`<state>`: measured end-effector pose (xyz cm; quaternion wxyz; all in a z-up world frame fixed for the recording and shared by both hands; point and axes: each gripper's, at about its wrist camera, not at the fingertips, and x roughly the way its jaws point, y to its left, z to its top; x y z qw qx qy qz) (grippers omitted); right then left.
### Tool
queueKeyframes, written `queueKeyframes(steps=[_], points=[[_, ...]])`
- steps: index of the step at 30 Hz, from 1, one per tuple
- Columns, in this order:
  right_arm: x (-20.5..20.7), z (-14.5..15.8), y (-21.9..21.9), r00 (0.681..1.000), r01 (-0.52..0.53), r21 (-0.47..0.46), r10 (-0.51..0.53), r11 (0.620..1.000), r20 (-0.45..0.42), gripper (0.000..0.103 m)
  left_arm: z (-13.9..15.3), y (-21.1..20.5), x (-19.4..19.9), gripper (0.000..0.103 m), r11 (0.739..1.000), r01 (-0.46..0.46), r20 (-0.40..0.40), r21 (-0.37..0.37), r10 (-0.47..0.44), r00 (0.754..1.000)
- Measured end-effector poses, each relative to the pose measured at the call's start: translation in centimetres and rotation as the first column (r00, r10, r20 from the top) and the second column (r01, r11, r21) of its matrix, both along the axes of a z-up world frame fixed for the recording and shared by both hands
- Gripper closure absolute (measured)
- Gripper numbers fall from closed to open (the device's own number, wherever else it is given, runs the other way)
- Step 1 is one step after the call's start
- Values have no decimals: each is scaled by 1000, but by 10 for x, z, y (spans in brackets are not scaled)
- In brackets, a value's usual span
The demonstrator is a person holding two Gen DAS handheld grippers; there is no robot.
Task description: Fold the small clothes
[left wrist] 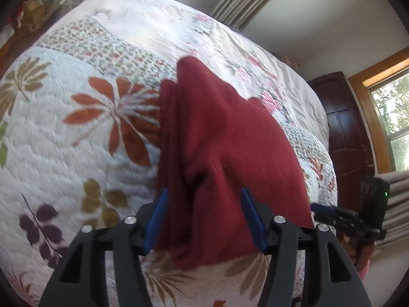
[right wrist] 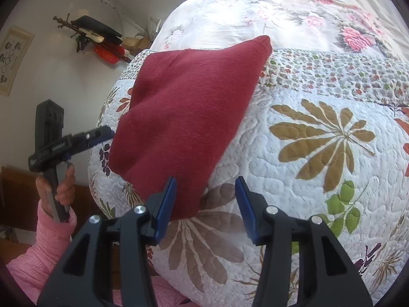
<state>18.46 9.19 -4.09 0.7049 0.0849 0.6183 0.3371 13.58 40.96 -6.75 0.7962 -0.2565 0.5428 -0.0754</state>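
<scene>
Both claws are mine. On my left claw [left wrist: 204,217] the blue fingers [left wrist: 157,220] stand apart with folds of the one red garment [left wrist: 217,138] bunched between them, yet I cannot tell whether they pinch it. Seen from the right wrist, the left claw [right wrist: 108,134] reaches the cloth's left edge. My right claw [right wrist: 205,208] is released, jaws spread wide; the garment's [right wrist: 184,107] lower corner lies just inside its left finger [right wrist: 166,206]. That single red piece rests on the bed [right wrist: 319,138], near its front edge, over a quilt [left wrist: 76,133] printed with leaves and flowers. One hand [right wrist: 62,186] in a pink sleeve [right wrist: 43,245] grips the left handle.
</scene>
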Motion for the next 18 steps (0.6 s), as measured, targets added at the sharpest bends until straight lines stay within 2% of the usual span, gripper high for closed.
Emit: queueKeyframes(steps=[3,5,6,8,9,10,11,16,18], points=[[-2,0,8,1000,-8,0,8,1000,-3,54,-13,-13,-6,38,999,32,-40,24,-31,999],[-4,1,11,1000,-8,-7,8,1000,3,54,-27,-18,-6,41,999,36,-72,25,-34,997],[-5,1,12,1000,-8,-10,8,1000,6,54,-32,-19,-6,48,999,38,-82,7,-37,996],[-6,0,13,1000,-7,-16,8,1000,6,54,-39,-19,-6,68,1000,29,-91,2,-29,995],[-7,1,14,1000,-8,-18,8,1000,7,54,-40,-18,-7,88,1000,27,-91,-13,-28,995],[-8,1,14,1000,-8,-20,8,1000,8,54,-39,-16,-7,92,998,16,-83,-55,-21,996],[-9,2,13,1000,-6,-19,6,1000,9,54,-35,-12,-9,93,997,-2,-72,-77,-3,997],[-14,8,10,1000,5,2,-5,1000,10,54,-4,13,-19,94,999,-34,26,-23,35,999],[-15,7,10,1000,7,17,-7,1000,-4,53,-9,18,-20,94,1000,-22,9,3,22,1000]])
